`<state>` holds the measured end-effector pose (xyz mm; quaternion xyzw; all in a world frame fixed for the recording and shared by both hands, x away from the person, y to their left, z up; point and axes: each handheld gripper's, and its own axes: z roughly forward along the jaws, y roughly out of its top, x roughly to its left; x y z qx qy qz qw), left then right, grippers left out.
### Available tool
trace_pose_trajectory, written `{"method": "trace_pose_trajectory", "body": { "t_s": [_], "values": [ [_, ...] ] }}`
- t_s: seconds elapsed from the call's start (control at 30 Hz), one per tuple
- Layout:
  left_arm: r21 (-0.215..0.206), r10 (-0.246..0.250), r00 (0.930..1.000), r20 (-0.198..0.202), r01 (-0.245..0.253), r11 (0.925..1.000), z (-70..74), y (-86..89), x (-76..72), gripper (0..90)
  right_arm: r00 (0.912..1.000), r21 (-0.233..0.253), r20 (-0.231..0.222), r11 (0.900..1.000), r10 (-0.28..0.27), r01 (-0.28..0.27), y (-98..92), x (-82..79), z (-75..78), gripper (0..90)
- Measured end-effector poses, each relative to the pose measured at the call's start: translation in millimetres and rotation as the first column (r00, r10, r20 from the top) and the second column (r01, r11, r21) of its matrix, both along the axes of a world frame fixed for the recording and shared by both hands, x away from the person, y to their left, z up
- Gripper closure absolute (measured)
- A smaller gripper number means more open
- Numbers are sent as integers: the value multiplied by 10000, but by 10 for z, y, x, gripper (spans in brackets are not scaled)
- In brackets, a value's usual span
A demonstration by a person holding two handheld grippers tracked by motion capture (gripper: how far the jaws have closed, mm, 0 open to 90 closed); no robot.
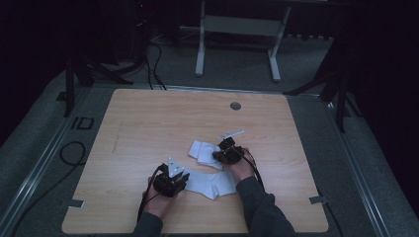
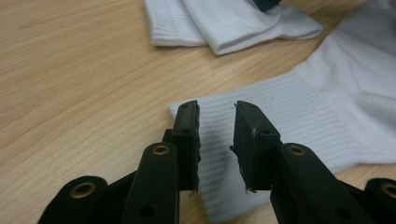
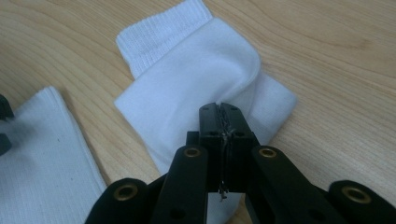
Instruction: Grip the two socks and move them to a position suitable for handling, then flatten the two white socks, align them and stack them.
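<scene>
Step in hand, by the look of it: folding socks near the table's (image 1: 148, 113) front edge. Right tongs (image 3: 223, 109) clamped on folded sock (image 3: 196, 70). Left tongs (image 2: 215, 116) parted over flat sock's (image 2: 322, 112) ribbed cuff. Next: close on cuff, lift, fold.

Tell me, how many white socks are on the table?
2: a folded sock by the right gripper, and a flat sock nearer the person, beside the left gripper.

Open tabletop (image 1: 148, 123) around both socks (image 1: 212, 182)
</scene>
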<state>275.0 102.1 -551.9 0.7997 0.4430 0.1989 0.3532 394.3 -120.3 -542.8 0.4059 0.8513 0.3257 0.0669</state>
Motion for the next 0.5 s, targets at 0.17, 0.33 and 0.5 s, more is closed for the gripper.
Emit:
{"method": "trace_pose_trajectory", "body": {
  "t_s": [0.17, 0.33, 0.5],
  "values": [
    [-34, 204, 9997, 131, -203, 9998, 33, 46, 33, 703, 9995, -180, 69, 9994, 300, -298, 7, -19, -2, 885],
    [-47, 212, 9998, 24, -212, 9998, 40, 66, 82, 707, 9968, -416, 103, 9960, 790, -785, 11, 18, 3, 886],
    [-103, 351, 9994, -58, -351, 9993, 69, 36, 147, 722, 9864, -1007, 503, 9835, 1562, -1506, 50, 48, 9, 887]
  ]
}}
